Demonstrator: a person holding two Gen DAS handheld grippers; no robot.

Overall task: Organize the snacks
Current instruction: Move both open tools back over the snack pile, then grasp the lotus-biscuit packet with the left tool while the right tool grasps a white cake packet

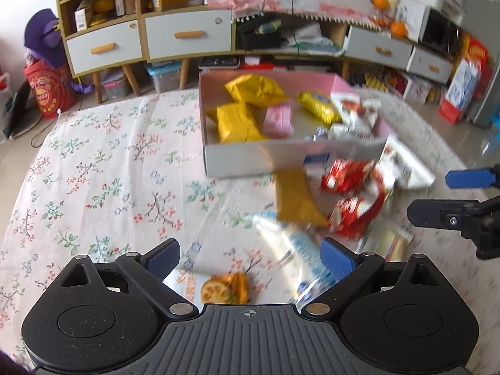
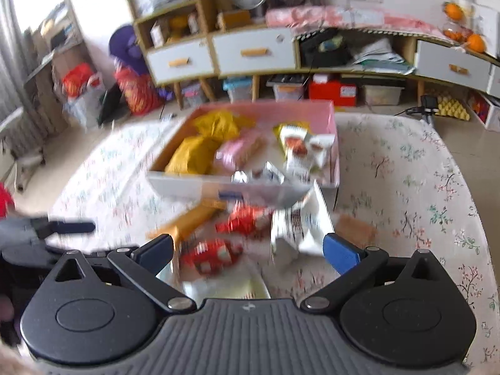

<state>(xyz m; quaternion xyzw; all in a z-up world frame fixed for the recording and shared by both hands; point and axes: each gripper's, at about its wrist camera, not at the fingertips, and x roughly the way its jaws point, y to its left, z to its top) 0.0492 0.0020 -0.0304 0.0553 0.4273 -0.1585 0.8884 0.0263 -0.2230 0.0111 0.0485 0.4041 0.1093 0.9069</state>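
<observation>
A shallow box (image 1: 265, 159), pink inside, stands mid-table and holds yellow, pink and white-red snack packets. Loose packets lie in front of it: a mustard one (image 1: 295, 200), two red ones (image 1: 350, 176), a white-blue one (image 1: 293, 250) and one picturing orange slices (image 1: 225, 287). My left gripper (image 1: 250, 256) hovers open over these last two and touches neither. My right gripper (image 2: 248, 250) is open above a red packet (image 2: 212, 254), beside a white packet (image 2: 300, 225), with the box (image 2: 218, 187) just beyond. It also shows at the right in the left wrist view (image 1: 450, 195).
A floral cloth (image 1: 109, 172) covers the table, bare on its left half. Behind stands a wooden cabinet with white drawers (image 1: 187, 36), with storage bins (image 1: 162, 76) beneath it. A red bag (image 1: 47, 90) sits on the floor at the left. A brown packet (image 2: 356, 228) lies to the right of the pile.
</observation>
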